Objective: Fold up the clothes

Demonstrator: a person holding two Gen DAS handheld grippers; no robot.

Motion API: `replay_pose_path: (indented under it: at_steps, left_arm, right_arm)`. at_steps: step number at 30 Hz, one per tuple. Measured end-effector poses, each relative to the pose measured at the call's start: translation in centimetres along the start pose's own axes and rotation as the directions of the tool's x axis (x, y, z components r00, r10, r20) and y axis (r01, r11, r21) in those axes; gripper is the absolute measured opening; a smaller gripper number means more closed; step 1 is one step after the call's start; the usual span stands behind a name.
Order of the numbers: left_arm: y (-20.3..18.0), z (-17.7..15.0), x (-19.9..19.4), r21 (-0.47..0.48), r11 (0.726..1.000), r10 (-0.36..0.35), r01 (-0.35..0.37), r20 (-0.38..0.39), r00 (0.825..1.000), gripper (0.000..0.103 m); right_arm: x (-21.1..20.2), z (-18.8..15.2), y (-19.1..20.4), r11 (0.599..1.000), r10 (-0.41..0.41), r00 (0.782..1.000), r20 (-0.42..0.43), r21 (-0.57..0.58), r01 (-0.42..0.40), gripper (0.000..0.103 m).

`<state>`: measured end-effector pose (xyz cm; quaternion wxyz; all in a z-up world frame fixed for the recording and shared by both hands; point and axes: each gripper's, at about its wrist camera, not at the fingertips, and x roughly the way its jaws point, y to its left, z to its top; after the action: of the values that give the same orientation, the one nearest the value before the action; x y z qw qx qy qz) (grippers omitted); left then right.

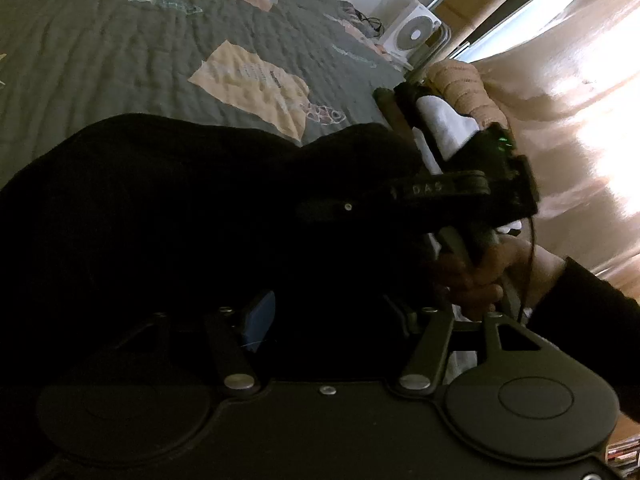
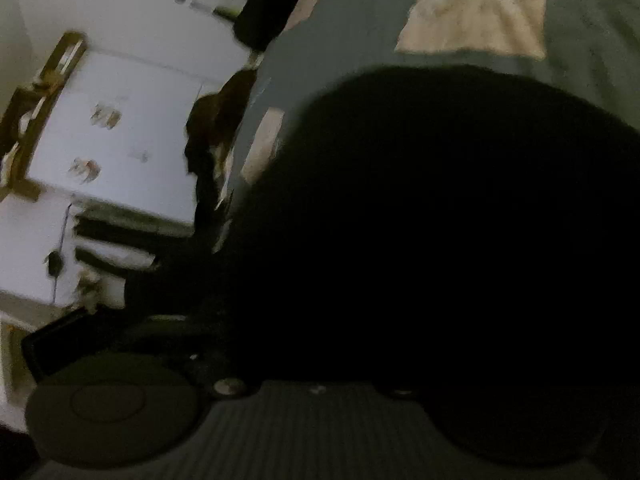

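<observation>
A black garment is seen bunched over a bed covered by a grey-green quilt, and it fills most of both wrist views. In the left wrist view the cloth is draped over the left gripper, whose fingers are hidden in the dark fabric — whether they are apart or clamped cannot be told. The right gripper is seen beyond it, held in a hand, its tip lost against the garment; its state cannot be told either. In the right wrist view the garment blocks everything ahead of the fingers. No flat, squared fold is visible — the cloth looks lifted and rumpled, so the fold is judged to be under way at best, with smoothing and the remaining folds still to be done.
</observation>
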<state>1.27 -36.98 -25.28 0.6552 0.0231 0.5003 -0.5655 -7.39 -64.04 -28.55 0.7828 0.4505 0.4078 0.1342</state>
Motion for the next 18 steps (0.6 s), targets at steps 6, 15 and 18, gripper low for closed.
replay_pose_path:
  at_steps: [6, 15, 18]
  left_arm:
    - [0.7, 0.3, -0.1, -0.02, 0.998, 0.055, -0.054, 0.023, 0.998, 0.058]
    - [2.7, 0.3, 1.6, -0.026, 0.991, 0.135, -0.135, -0.004, 0.991, 0.061]
    - [3.0, 0.2, 2.2, -0.012, 0.989, 0.145, -0.146, -0.03, 0.989, 0.061]
  right_arm:
    - [-5.0, -2.1, 4.4, 0.999, -0.046, 0.989, 0.14, -0.003, 0.047, 0.015]
    - [-9.8, -4.4, 7.7, 0.998, -0.059, 0.972, 0.228, -0.002, 0.061, 0.015]
    - [-10.3, -4.5, 6.8, 0.995, -0.101, 0.97, 0.22, 0.035, 0.096, 0.015]
